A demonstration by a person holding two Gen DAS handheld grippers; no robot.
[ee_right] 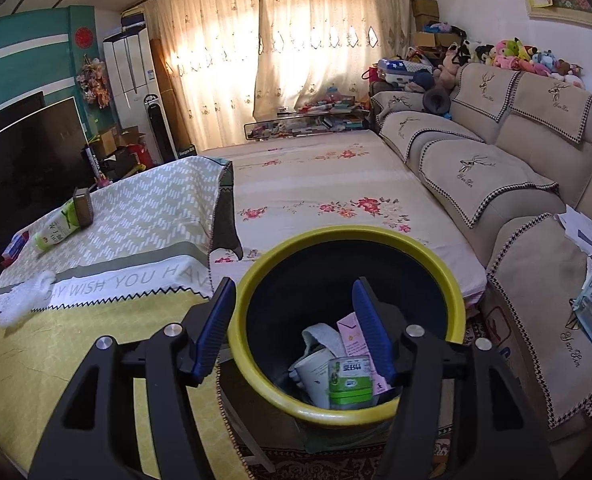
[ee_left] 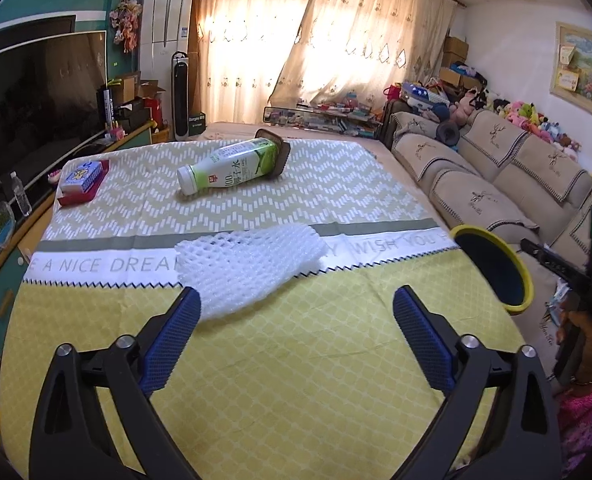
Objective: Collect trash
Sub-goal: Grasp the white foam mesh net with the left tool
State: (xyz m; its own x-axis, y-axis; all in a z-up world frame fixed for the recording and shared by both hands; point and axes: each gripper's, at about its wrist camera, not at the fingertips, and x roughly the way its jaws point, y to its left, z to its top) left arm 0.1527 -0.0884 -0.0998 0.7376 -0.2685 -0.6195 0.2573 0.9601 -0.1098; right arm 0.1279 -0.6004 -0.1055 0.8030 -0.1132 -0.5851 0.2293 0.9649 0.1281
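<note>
Left gripper [ee_left: 296, 320], fingers wide and empty, should straddle the white foam net [ee_left: 248, 268] on the bench [ee_left: 296, 380] squarely. Right gripper [ee_right: 292, 328] hangs half-open, empty, over the yellow-rimmed bin [ee_right: 256, 376].

A beige sofa [ee_right: 496, 168] is seen at the right — plush toys [ee_right: 536, 58] lined along its back — with a television [ee_left: 36, 100] at the left.
</note>
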